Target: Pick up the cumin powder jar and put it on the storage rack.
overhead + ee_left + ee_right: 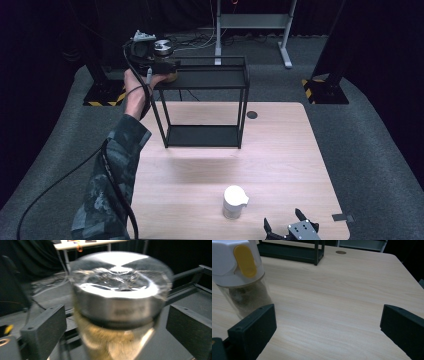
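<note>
Over at ten o'clock, the left gripper is up at the top level of the black shelf. Its jaws stand wide apart on each side of a jar with a shiny metal lid, and they do not press on it. The jar looks like it now sits on the left end of the top level, so I think that part of the job is done.

At five o'clock, a jar with a white lid waits on the wooden table. It has a yellow flap. It likely goes next.

The right gripper rests just beside it, open and empty.

There is writing on the metal lid, but it is too blurry to read.
</note>
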